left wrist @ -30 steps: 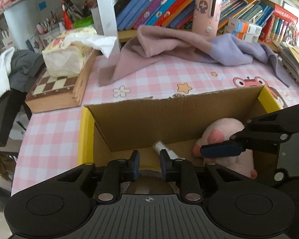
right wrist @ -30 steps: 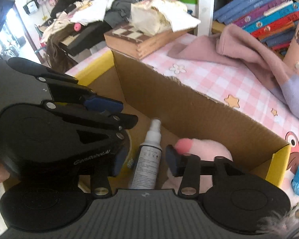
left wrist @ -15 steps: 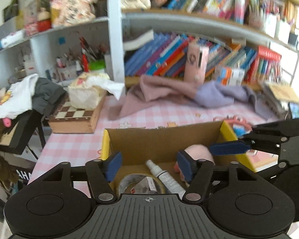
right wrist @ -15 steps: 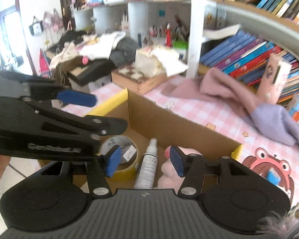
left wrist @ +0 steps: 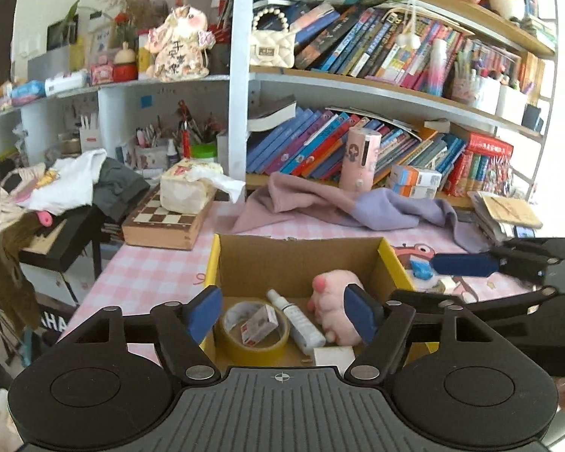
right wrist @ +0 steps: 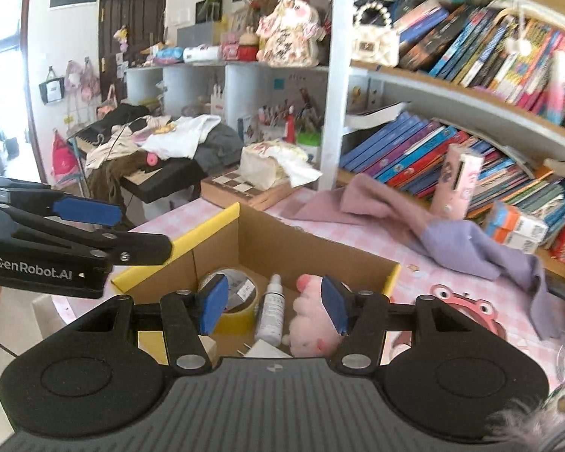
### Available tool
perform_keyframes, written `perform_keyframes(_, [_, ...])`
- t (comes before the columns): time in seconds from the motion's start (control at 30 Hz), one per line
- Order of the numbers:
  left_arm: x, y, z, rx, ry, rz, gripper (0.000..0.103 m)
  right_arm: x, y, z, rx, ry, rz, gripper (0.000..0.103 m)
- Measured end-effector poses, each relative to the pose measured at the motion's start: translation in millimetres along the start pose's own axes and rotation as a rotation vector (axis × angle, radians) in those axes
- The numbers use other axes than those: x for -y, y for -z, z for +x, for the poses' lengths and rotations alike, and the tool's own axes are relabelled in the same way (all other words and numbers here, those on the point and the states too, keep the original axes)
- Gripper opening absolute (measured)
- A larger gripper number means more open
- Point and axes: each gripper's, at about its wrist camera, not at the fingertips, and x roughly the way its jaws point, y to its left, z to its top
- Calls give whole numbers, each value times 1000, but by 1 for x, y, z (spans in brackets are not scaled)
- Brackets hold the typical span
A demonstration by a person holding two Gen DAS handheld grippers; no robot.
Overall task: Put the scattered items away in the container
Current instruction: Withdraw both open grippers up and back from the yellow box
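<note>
- Left gripper (left wrist: 282,310): held above the near side of the cardboard box (left wrist: 297,260); its jaws are opening, already wide, and nothing is gripped between the blue pads.
- Right gripper (right wrist: 275,301): also above the near side of the box; its jaws stand at a middling gap and press on nothing.
- Cardboard box: open-topped, with yellow flap edges, standing on the pink-checked desk (left wrist: 147,275) toward its near edge.
- Tape roll (left wrist: 254,333): lies flat in the left part of the box, with a small white-and-red carton (left wrist: 260,327) resting inside its ring.
- Spray bottle (left wrist: 295,322): white, lying on its side in the middle of the box, just beside the tape roll.
- Pink plush toy (left wrist: 335,309): in the right part of the box, touching the bottle's side.
- White block (left wrist: 333,356): at the near wall of the box, partly hidden by the left gripper's body.
- Pink and lilac cloth (left wrist: 335,207): crumpled along the far edge of the desk, below the bookshelf (left wrist: 395,94).
- Chessboard case (left wrist: 165,224): at the far left corner of the desk, with a tissue pack (left wrist: 188,190) on top.
- Small blue item (left wrist: 420,268): on the desk right of the box; what it is cannot be told.
</note>
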Motion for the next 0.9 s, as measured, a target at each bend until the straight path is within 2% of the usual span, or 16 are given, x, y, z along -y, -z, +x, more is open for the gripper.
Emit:
perform_keyframes(0.2, [11, 16, -24, 10, -23, 33, 80, 0, 23, -37, 38, 68, 21, 54])
perform_keyframes(0.5, [17, 52, -49, -12, -53, -19, 81, -4, 64, -74, 43, 158, 92, 56])
perform_keyframes(0.57, [20, 59, -51, -30, -49, -15, 83, -8, 74, -79, 25, 163, 91, 61])
perform_keyframes(0.63, [24, 66, -53, -47, -47, -2, 89, -14, 84, -81, -11, 159, 80, 62])
perform_keyframes(0.77, [33, 79, -56, -75, -35, 25, 91, -24, 103, -81, -95, 139, 95, 66])
perform_keyframes(0.83, [39, 88, -56, -100, -32, 33, 93, -27, 109, -80, -130, 122, 116, 74])
perform_keyframes(0.9, [45, 98, -55, -131, -27, 35, 94, -30, 114, -80, -154, 118, 126, 78])
